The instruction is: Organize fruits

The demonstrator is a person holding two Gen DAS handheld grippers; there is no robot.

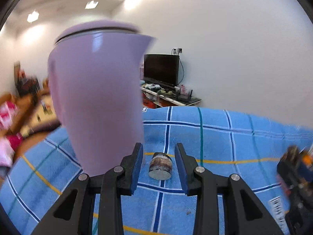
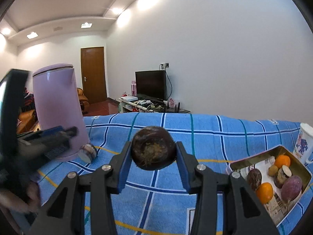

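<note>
Right wrist view, left to right: the left gripper [image 2: 58, 139] sits blurred beside the kettle [image 2: 58, 109]; a cut stub [image 2: 89, 152] lies at the kettle's foot; the right gripper [image 2: 153, 156] grips a dark round fruit [image 2: 153, 148], pads pressed on both its sides, above the cloth [image 2: 215, 137]; the tin [image 2: 301, 168] sits at far right, already holding oranges and other fruit.

So the tin lies to the right of the loaded jaws and lower — the right hand is nearer to it, I judge.

Left wrist view: the left jaws stand slightly apart and hold nothing — the stub [image 1: 160, 165] lies on its side ahead of them, between the fingers' lines, flat end toward the camera.
</note>
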